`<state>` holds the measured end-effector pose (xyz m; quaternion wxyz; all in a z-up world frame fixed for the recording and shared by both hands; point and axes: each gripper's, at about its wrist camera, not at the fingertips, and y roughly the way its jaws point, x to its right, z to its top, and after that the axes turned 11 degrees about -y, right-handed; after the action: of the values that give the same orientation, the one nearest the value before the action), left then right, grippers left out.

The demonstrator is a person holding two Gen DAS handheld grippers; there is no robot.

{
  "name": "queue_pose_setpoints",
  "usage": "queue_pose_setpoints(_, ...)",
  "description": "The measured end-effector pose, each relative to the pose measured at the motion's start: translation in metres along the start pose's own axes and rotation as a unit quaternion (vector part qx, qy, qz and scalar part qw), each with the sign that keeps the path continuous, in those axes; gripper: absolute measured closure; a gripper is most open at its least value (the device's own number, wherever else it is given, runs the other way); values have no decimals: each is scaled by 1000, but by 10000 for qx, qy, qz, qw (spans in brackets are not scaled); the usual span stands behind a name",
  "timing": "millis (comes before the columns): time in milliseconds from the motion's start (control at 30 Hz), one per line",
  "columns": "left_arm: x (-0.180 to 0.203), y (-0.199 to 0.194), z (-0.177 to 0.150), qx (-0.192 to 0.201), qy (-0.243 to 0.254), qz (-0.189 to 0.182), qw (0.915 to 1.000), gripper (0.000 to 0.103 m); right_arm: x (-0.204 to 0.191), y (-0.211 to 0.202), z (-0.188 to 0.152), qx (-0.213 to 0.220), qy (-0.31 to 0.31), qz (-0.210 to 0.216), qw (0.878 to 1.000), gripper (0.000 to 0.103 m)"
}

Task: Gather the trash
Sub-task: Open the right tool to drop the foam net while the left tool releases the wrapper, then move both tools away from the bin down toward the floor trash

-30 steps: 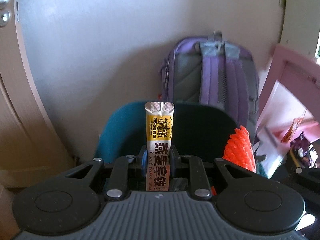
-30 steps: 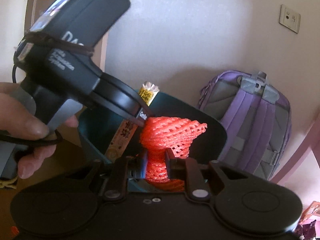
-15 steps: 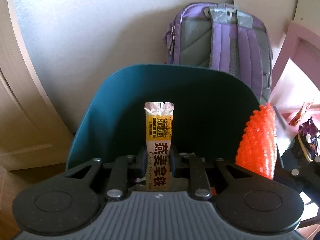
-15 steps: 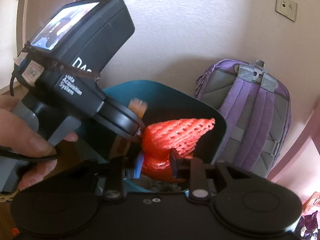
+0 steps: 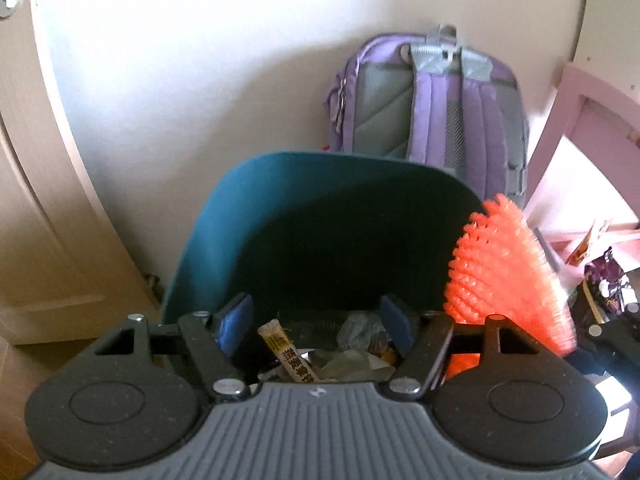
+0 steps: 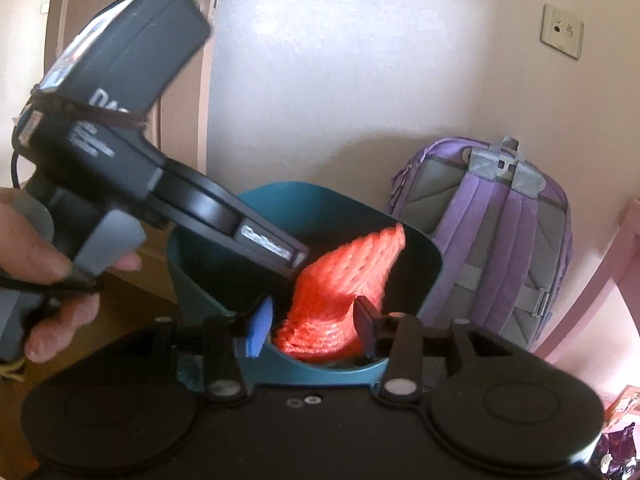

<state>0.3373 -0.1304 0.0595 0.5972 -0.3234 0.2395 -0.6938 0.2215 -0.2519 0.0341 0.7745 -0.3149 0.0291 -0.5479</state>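
Two opening grippers, left gripper (image 5: 316, 326) and right gripper (image 6: 314, 330), over one bin (image 5: 208, 240), one sachet (image 5: 286, 354), one net (image 6: 340, 284).

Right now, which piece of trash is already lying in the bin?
The yellow snack wrapper, lying loose on the rubbish in the teal bin. The orange foam net sits between the right gripper's opening jaws.

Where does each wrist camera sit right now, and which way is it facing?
Left wrist: on the left gripper, looking down into the teal bin; jaws opening, yellow sachet dropped inside.
Right wrist: on the right gripper, facing the bin rim; jaws opening around the orange foam net; a hand shows.
Shared: bin, net, purple backpack.
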Motion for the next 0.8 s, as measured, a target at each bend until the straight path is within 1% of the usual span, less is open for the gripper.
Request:
queue_pose_setpoints(67,-2,-9,1,68,-28,19,10000,32,-2,-9,0,33,-30,-21,10000,56)
queue_pose_setpoints(133,-4,-17,2,99,-88,-16,9999,25,-5,-17,0,62,-55,-58,9999,52)
queue_pose_setpoints(300,-22,-46,-3,291,-139,27,9995,24,-9,-30,1,18,-42,-111,9999,50)
queue_pose_setpoints(400,-36,-69,-11,406,-180,-24,9990,24,-14,-41,3,72,-11,-88,9999,49)
queue_pose_setpoints(533,-56,-99,-26,593,-82,13,9982,24,-29,-59,3,197,-43,69,9998,47)
queue_pose_setpoints(633,-77,-123,-42,780,-30,73,9969,21,-44,-66,1,243,-82,237,9994,46)
queue_pose_setpoints(767,-108,-152,-65,1001,-109,155,9948,19,-65,-65,-3,214,-106,508,9984,46)
queue_pose_setpoints(800,-116,-158,-70,1041,-149,171,9943,16,-71,-64,-5,195,-113,590,9980,46)
